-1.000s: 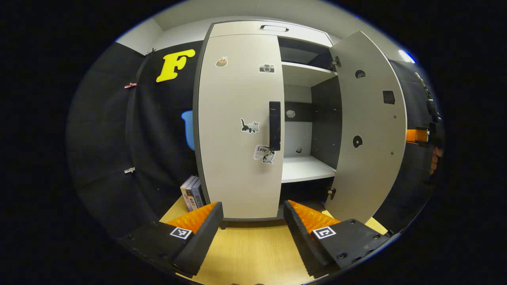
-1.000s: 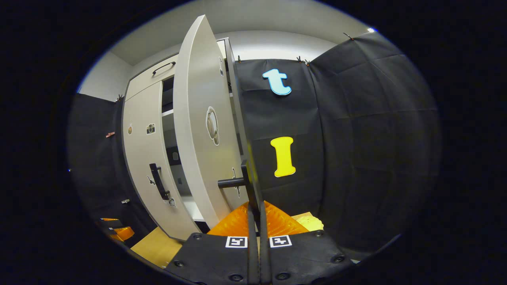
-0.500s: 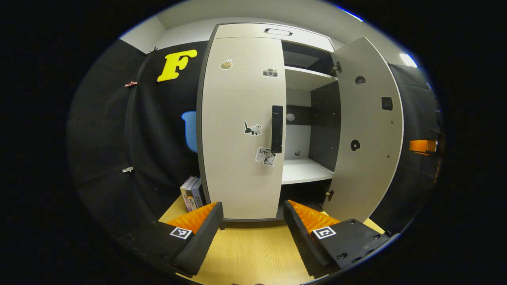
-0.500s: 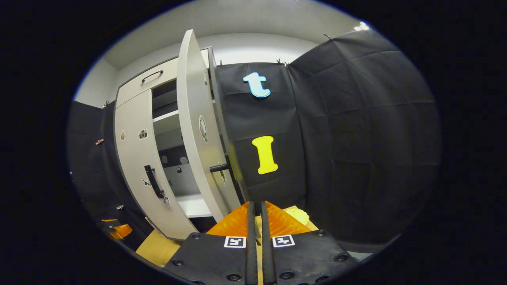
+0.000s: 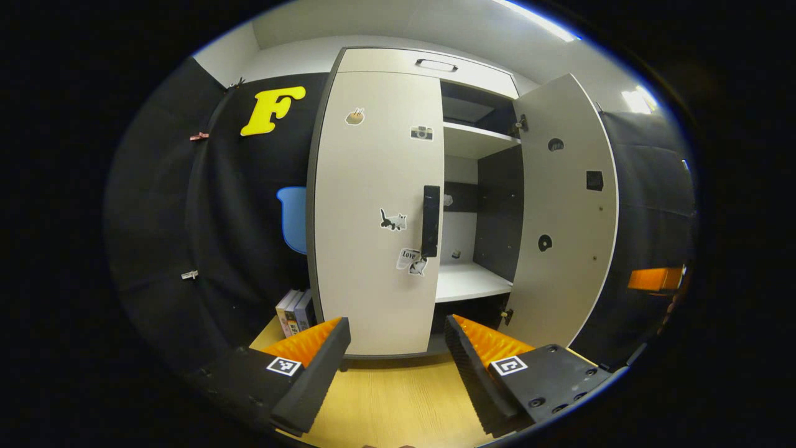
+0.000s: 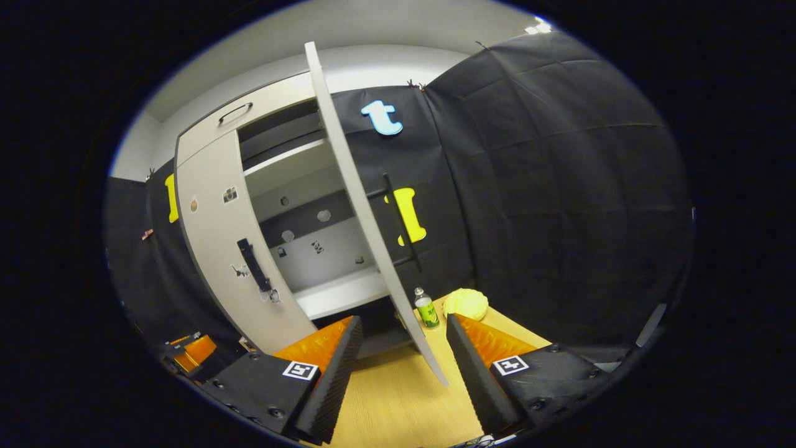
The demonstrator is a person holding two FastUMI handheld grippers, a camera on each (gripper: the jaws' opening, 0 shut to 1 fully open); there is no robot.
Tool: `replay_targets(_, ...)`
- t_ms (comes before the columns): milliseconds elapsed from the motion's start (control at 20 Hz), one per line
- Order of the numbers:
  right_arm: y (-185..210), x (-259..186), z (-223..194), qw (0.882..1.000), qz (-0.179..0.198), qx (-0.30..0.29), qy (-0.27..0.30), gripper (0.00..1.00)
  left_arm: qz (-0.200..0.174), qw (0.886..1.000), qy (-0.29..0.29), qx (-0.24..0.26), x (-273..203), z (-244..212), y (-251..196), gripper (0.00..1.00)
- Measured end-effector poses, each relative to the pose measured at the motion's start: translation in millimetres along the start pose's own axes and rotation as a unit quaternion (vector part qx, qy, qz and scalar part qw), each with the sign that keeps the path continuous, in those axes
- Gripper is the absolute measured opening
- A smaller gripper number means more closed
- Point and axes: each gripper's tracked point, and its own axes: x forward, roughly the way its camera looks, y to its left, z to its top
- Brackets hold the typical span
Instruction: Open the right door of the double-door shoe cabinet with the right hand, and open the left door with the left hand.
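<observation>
The shoe cabinet stands straight ahead of my left gripper (image 5: 398,348), which is open with nothing between its fingers, a short way in front of the shut left door (image 5: 373,186). That door carries a black bar handle (image 5: 430,221) on its right edge. The right door (image 5: 569,211) hangs wide open, and bare shelves (image 5: 466,283) show behind it. In the right gripper view, the right door (image 6: 372,233) is seen edge-on with its handle (image 6: 412,255) free. My right gripper (image 6: 401,354) is open just in front of the door's lower edge, not touching it.
The cabinet stands on a wooden table top (image 5: 392,404). Books (image 5: 293,309) lean beside its left wall. A small green bottle (image 6: 426,309) and a yellow lump (image 6: 465,303) sit behind the open right door. The left gripper (image 6: 189,354) shows low at the left.
My right gripper has let go of the right door's handle, opened and drawn back. The right door has swung wider. My left gripper has barely shifted.
</observation>
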Motion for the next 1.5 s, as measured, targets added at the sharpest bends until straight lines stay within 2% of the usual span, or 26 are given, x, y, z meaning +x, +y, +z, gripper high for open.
replay_targets(100, 11.5, -3.2, -11.9, 1.000, 0.010, -0.012, -0.001, 0.87, -0.007, 1.000, -0.011, 0.001, 7.1, 11.4, 0.7, 0.95)
replay_targets(150, 17.8, -4.3, -16.2, 1.000, 0.010, -0.023, -0.004, 1.00, -0.010, 1.000, -0.015, -0.001, 11.5, 15.5, 0.5, 0.95)
replay_targets(250, 31.8, 2.8, -24.3, 0.998, 0.021, -0.052, -0.009, 0.98, -0.017, 1.000, -0.017, -0.009, 22.8, 23.9, -1.2, 0.95)
replay_targets(450, 66.8, 21.2, -36.1, 0.992, 0.067, -0.104, 0.001, 0.98, -0.015, 1.000, -0.016, -0.017, 54.0, 40.9, -2.1, 0.95)
replay_targets(600, 86.2, 31.6, -36.2, 0.988, 0.103, -0.118, -0.013, 0.98, -0.009, 1.000, -0.019, -0.003, 85.4, 53.9, -7.4, 0.95)
replay_targets(750, 101.4, 45.1, -45.0, 0.982, 0.137, -0.132, -0.003, 0.98, -0.011, 1.000, -0.024, 0.009, 116.9, 63.9, -18.9, 0.95)
replay_targets(1000, 103.5, 59.9, -50.1, 0.980, 0.157, -0.120, 0.007, 0.98, -0.016, 0.999, -0.034, 0.021, 162.7, 74.3, -40.0, 0.95)
replay_targets(1100, 100.9, 63.6, -56.2, 0.979, 0.164, -0.124, 0.013, 0.99, -0.011, 0.999, -0.039, 0.016, 180.1, 76.9, -42.6, 0.92)
replay_targets(1250, 96.6, 73.0, -52.3, 0.976, 0.168, -0.136, 0.008, 0.98, 0.002, 1.000, -0.029, 0.009, 203.8, 77.0, -42.5, 0.94)
replay_targets(1400, 98.4, 83.5, -51.5, 0.975, 0.179, -0.135, 0.008, 0.98, 0.005, 1.000, -0.027, 0.001, 219.5, 77.0, -45.3, 0.89)
replay_targets(1500, 102.3, 85.8, -56.4, 0.971, 0.194, -0.138, 0.013, 0.98, -0.002, 1.000, -0.017, -0.014, 225.7, 71.4, -53.1, 0.81)
